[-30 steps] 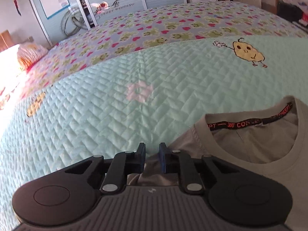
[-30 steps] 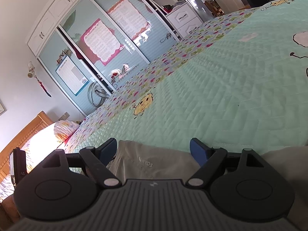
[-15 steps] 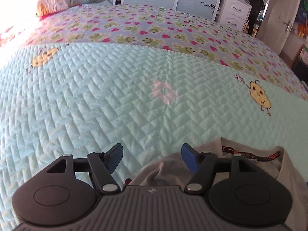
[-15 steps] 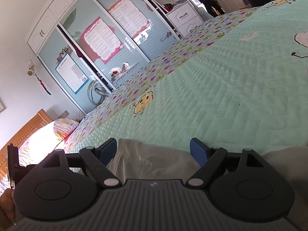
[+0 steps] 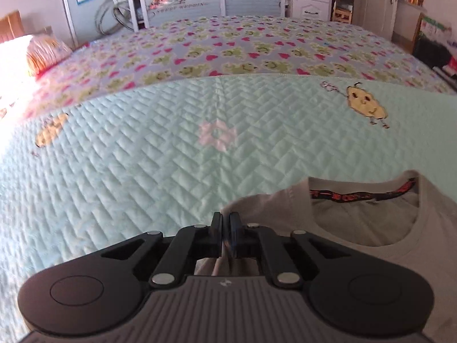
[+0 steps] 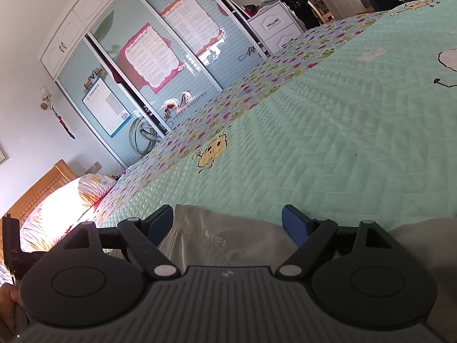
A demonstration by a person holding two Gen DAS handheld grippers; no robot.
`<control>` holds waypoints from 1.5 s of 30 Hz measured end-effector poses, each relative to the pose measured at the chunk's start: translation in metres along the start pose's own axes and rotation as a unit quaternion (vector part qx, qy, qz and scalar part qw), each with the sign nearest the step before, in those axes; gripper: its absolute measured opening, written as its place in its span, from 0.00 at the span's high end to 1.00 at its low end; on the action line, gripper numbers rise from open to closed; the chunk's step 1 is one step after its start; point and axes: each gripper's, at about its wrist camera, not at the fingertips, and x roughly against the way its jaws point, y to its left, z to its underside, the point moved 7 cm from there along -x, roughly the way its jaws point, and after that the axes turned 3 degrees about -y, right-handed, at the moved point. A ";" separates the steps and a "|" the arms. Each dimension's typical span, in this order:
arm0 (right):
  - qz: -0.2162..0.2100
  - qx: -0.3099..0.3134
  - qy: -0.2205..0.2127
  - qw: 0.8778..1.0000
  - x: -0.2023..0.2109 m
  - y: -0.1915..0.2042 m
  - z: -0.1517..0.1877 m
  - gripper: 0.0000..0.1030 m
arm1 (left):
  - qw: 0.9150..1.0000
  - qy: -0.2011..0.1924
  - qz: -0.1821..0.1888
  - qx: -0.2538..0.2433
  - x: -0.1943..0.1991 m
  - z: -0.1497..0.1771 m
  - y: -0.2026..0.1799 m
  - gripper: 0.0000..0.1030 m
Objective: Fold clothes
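T-shirt (image 5: 371,228) lies flat near the bed's near edge, neck opening up, so its edges can be picked and carried over. The left gripper (image 5: 225,230) has just closed its jaws, now clamped on the shoulder fabric left of the collar, likely to lift that side for a fold. The right gripper (image 6: 228,220) hangs with jaws apart astride another beige fold, pressing nothing. Beyond stretches the quilted bedspread (image 5: 171,157).
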 end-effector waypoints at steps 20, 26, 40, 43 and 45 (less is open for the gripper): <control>0.001 0.005 0.003 1.000 -0.001 0.000 0.001 0.19 | 0.999 -0.012 -0.023 0.042 -0.012 0.018 -0.018 0.21; 0.000 0.006 0.004 1.000 -0.002 0.001 0.001 0.19 | 0.991 -0.043 -0.059 0.114 0.048 0.019 -0.017 0.39; -0.096 -0.088 0.058 0.990 0.080 0.017 -0.013 0.19 | 0.991 0.066 0.109 0.048 0.300 0.270 -0.086 0.33; -0.125 -0.089 0.039 0.987 0.188 0.033 -0.007 0.19 | 0.992 0.077 0.095 0.007 0.313 0.305 -0.089 0.33; -0.120 -0.095 0.062 0.986 0.243 0.037 0.017 0.19 | 0.992 0.093 0.079 0.030 0.314 0.319 -0.081 0.33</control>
